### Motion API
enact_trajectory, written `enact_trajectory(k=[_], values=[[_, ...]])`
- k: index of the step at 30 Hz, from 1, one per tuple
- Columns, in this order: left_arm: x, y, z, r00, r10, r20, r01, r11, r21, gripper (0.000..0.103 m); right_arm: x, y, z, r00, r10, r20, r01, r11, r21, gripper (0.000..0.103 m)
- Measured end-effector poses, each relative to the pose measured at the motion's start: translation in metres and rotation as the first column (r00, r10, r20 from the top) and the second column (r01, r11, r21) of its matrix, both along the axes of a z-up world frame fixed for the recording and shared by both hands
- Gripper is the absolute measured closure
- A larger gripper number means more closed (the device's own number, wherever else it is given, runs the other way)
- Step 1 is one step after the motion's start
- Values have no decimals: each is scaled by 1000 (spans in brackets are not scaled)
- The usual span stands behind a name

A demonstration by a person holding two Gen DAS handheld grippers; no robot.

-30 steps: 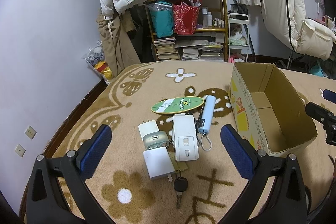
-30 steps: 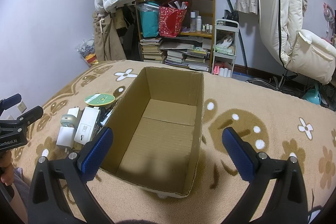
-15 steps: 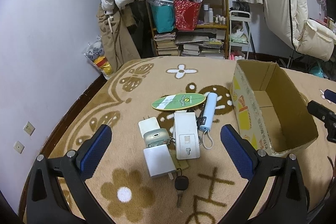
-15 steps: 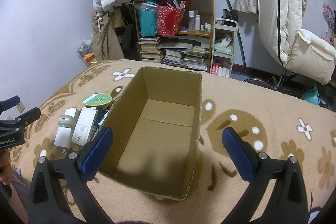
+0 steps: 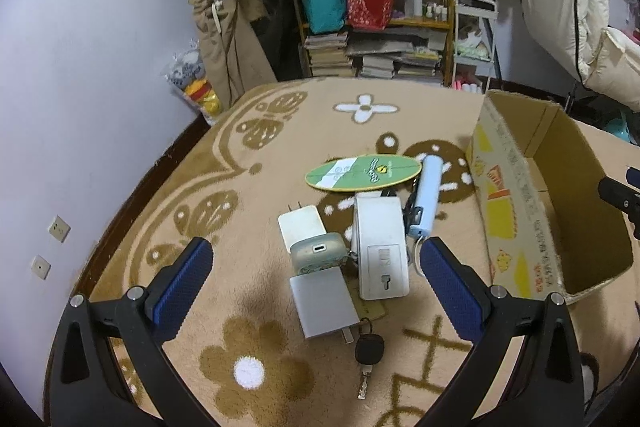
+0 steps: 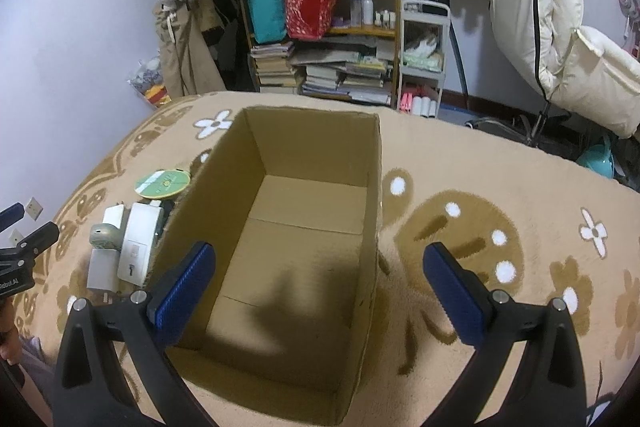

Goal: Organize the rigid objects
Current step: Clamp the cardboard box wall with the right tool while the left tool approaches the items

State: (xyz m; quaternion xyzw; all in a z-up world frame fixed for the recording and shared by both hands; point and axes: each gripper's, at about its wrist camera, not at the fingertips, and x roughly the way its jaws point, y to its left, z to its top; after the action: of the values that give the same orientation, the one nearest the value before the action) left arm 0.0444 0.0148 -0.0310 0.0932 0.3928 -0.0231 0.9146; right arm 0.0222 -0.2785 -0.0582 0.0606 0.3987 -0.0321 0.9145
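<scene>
Left gripper [image 5: 314, 267] gapes wide over power bank [image 5: 426, 195] lying lengthwise, loop nearest.

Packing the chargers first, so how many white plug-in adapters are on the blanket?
3: small white adapter farthest, flat white adapter nearest the black key, large white socket adapter beside them. Others may be hidden.

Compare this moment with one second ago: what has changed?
Only small camera drift: the left gripper, open, has eased slightly toward the chargers, and the right gripper, open, hangs over the cardboard box. Nothing grasped or released; the items and box lie unmoved.
</scene>
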Motion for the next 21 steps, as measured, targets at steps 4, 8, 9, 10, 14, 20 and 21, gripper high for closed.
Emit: enact_trajectory(k=[4,8,9,10,14,20,21], values=[[13,6,-12,999,28,-47,-28,1000,-14,1,8,-5,-8,999,-6,-53,7,1000,17,0],[22,11,-24,995,44,-91,-46,999,-27,1,15,-10,-15,995,-10,-95,13,999,34,0],[25,12,-27,994,45,-101,-48,998,-29,1,16,-10,-16,995,-11,-102,15,999,34,0],[26,12,-29,993,47,-108,-50,998,-28,1,17,-10,-18,993,-15,-114,18,999,32,0],[32,11,-40,989,53,-136,-54,999,-4,1,20,-10,-25,989,-14,-144,18,999,28,2],[39,15,-52,981,76,-177,-73,997,23,1,28,-12,-43,974,-20,-225,28,999,32,42],[40,16,-54,980,80,-182,-76,997,25,1,29,-13,-46,970,-19,-242,28,999,32,48]])
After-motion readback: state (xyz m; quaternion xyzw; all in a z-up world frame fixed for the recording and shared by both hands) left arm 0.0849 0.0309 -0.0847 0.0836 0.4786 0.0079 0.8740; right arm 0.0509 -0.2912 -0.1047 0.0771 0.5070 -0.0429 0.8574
